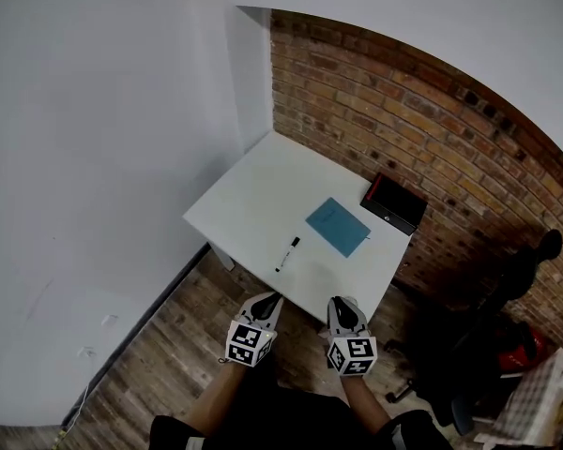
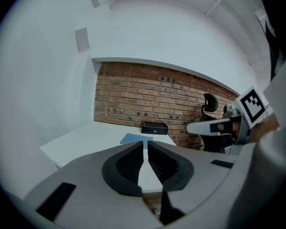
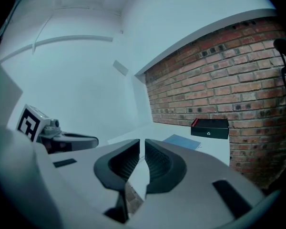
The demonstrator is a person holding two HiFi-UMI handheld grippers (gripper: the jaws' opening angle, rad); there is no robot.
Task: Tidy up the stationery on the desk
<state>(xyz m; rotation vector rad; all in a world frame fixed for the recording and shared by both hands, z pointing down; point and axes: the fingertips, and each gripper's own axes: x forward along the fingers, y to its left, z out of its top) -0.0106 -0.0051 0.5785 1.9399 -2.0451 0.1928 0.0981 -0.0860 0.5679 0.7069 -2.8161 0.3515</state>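
A white desk (image 1: 253,200) stands in the corner between a white wall and a brick wall. On it lie a blue notebook (image 1: 338,226), a black box with a red edge (image 1: 394,202) at the back right, and a black-capped white marker (image 1: 287,254) near the front. My left gripper (image 1: 268,300) and right gripper (image 1: 343,304) hover side by side just short of the desk's front edge, both shut with nothing between the jaws. The left gripper view shows the notebook (image 2: 132,138) and box (image 2: 155,128) beyond its jaws; the right gripper view shows the same notebook (image 3: 182,141) and box (image 3: 209,128).
A black office chair (image 1: 525,270) stands right of the desk by the brick wall (image 1: 432,111), with a red object (image 1: 518,350) on the floor near it. Wooden floor (image 1: 159,354) runs along the desk's left and front.
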